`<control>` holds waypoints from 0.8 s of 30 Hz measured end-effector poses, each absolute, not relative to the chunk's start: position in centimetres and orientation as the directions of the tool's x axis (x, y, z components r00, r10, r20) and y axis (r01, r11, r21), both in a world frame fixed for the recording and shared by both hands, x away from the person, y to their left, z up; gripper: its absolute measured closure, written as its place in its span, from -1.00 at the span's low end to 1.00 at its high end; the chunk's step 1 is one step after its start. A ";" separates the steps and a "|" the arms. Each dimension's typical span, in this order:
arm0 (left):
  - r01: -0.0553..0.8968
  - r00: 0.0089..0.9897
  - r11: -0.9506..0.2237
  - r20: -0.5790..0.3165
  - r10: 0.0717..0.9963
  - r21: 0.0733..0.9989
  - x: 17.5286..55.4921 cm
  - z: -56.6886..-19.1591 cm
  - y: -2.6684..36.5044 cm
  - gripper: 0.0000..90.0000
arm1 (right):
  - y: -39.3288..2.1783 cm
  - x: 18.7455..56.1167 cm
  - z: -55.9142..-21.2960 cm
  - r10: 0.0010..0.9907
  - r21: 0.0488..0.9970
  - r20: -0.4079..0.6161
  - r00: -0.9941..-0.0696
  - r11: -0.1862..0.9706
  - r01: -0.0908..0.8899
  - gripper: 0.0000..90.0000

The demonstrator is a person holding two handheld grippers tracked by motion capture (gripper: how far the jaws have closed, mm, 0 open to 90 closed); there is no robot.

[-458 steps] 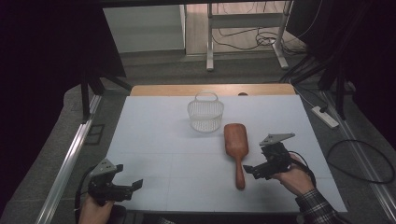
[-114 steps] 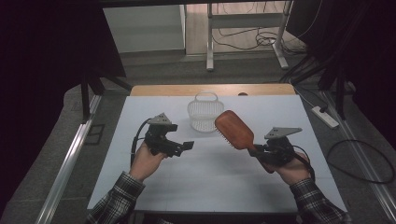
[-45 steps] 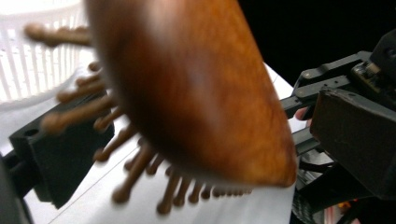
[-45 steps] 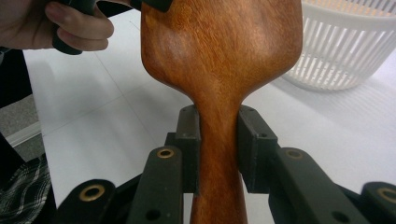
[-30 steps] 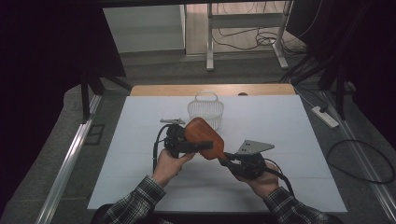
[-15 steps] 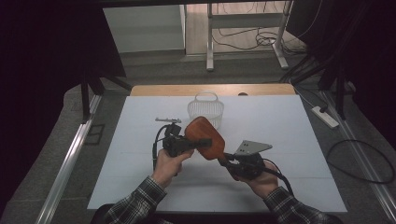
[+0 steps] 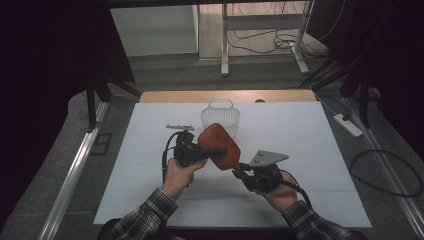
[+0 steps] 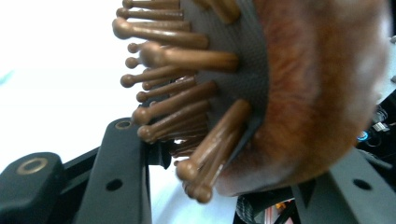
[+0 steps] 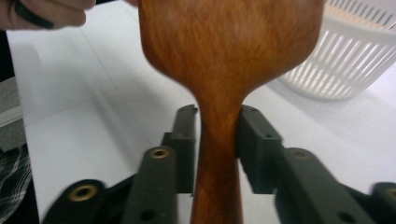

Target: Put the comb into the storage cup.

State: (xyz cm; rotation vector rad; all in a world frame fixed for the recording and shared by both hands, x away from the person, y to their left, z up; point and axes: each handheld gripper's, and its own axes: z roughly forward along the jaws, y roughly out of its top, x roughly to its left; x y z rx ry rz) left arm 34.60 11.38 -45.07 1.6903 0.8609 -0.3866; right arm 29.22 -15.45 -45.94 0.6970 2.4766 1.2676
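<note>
You are holding the wooden hairbrush (image 7: 220,148) up off the white surface (image 7: 310,150) between both hands, just in front of the white basket (image 7: 220,116). A second ago your left tool (image 7: 216,151) was standing apart beside the paddle head — now its jaws have just been closing and are clamping the head across its thickness, one on the smooth back, the other pressing in among the ball-tipped bristles (image 8: 187,112). Your right tool (image 9: 217,140) is sitting at the neck of the handle (image 9: 218,154); its jaws have just been opening, and in the right gripper view a thin gap is showing on either side of the wood, so they are standing slightly apart around the handle rather than pinching it. The brush itself is hanging where it was half a second ago — tilted, head toward the basket, handle toward your right hand (image 7: 280,192).
</note>
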 end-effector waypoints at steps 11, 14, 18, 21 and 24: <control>0.689 0.689 -0.093 -0.611 0.390 0.719 34.8 -44.2 12.2 0.19 | -16.0 30.3 -46.1 0.536 0.776 0.045 -0.843 0.512 0.367 -0.12; 0.678 0.697 -0.104 -0.592 0.404 0.727 34.9 -43.8 12.2 0.19 | -16.2 30.5 -46.0 0.523 0.770 0.087 -0.848 0.505 0.391 -0.26; 0.665 0.708 -0.124 -0.568 0.420 0.737 35.1 -43.4 12.1 0.19 | -16.7 30.8 -45.7 0.514 0.775 0.127 -0.848 0.483 0.408 -0.41; 0.658 0.713 -0.136 -0.555 0.428 0.741 35.2 -43.2 12.0 0.19 | -17.0 30.9 -45.7 0.519 0.772 0.141 -0.843 0.475 0.421 -0.46; 0.646 0.725 -0.150 -0.540 0.428 0.748 35.5 -42.9 11.9 0.18 | -17.4 31.0 -45.5 0.532 0.766 0.146 -0.834 0.473 0.435 -0.55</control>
